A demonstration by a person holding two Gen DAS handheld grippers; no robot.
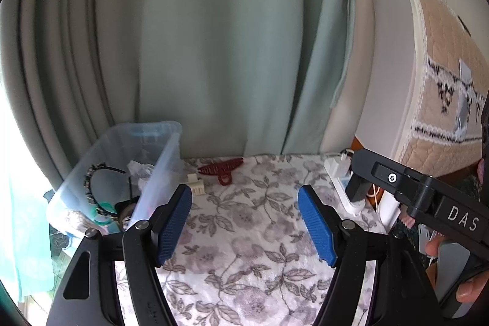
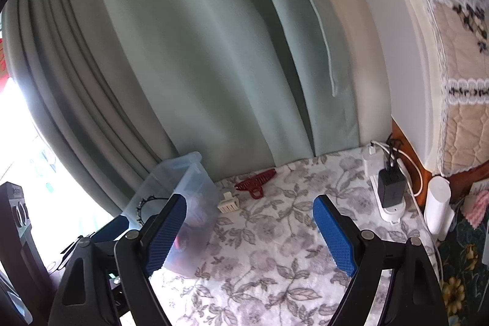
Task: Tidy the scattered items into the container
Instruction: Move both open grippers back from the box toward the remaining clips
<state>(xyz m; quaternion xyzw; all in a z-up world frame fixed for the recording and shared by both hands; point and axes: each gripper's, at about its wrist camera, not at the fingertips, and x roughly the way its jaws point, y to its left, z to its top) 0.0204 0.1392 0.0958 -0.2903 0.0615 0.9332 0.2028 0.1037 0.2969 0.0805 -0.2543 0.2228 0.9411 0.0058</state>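
Left gripper [image 1: 244, 222] nearest lens, blue pads [image 1: 174, 225] spread, nothing between. Right gripper [image 2: 250, 234] likewise spread, empty. Red claw clip [image 1: 220, 168] and cream clip [image 1: 195, 184] lie on floral cloth [image 1: 244, 249] ahead of fingers, well apart from them, just beside clear bin [image 1: 165, 155]. Bin already holds headband [image 1: 91, 176]. Judgement: straddle one clip squarely, lower, pinch its body, lift over bin rim.

A grey-green curtain [image 1: 214, 35] hangs beyond the fingers, behind a bench spread with a flowered cloth [image 1: 244, 234]. Right of the fingers lies a white power strip [image 2: 391, 203] carrying a black charger [image 2: 391, 184], with a white cylinder [image 2: 440, 208] and a quilted headboard [image 2: 458, 81] farther right.
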